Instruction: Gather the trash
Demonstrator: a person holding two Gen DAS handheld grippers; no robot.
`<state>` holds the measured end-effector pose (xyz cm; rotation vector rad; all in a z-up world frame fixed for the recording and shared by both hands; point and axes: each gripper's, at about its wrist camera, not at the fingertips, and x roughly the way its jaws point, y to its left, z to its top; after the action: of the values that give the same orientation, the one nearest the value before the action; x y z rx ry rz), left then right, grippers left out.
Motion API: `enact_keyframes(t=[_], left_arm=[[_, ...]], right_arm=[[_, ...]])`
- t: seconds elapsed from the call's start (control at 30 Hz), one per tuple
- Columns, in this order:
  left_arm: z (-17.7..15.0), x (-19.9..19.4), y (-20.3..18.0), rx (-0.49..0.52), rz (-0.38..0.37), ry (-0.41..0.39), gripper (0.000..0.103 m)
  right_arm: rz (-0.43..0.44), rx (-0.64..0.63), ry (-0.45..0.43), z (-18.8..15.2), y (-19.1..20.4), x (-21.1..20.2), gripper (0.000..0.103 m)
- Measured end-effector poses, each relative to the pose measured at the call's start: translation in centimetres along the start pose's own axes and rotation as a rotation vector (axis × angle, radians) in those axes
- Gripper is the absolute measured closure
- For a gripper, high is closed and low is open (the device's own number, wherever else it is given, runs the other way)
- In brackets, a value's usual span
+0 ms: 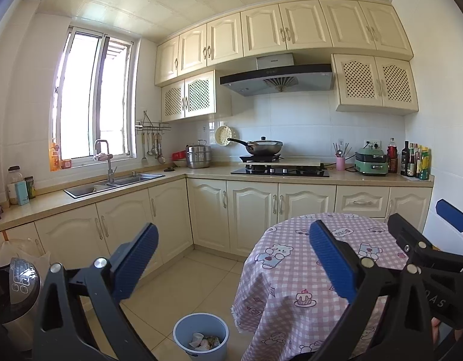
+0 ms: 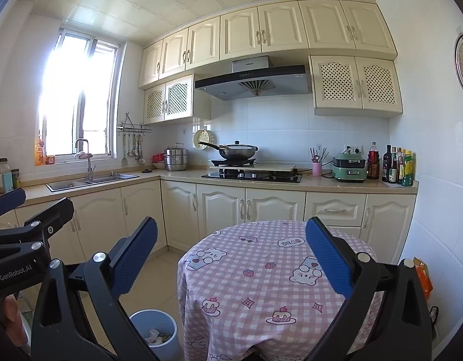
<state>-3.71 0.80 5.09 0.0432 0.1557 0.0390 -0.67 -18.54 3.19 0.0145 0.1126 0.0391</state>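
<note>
A light blue bin (image 1: 200, 338) stands on the tiled floor to the left of a round table (image 1: 294, 273) with a pink checked cloth. Crumpled trash (image 1: 203, 342) lies inside it. My left gripper (image 1: 234, 263) is held open above the floor and table edge, with nothing between its blue pads. My right gripper (image 2: 231, 258) is open too, held over the table (image 2: 261, 282), and holds nothing. The bin (image 2: 154, 332) shows low down beside its left finger. Each view catches the other gripper at its side edge. The tabletop shows only the cloth.
Cream cabinets and a counter (image 1: 201, 172) run along the back and left walls, with a sink (image 1: 111, 184), stove (image 1: 279, 170), wok and bottles. An appliance (image 1: 19, 288) stands at the lower left. An orange packet (image 2: 424, 276) lies by the right wall.
</note>
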Motion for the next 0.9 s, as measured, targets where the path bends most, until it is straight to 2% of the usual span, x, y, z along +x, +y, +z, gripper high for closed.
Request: enact_keyframes(t=[0.9], left_arm=[[-0.31,-0.31,-0.16,0.007,0.005,-0.005,0.005]], right_arm=[[0.006,0.008,0.012,-0.39,0.21,-0.12,0.008]])
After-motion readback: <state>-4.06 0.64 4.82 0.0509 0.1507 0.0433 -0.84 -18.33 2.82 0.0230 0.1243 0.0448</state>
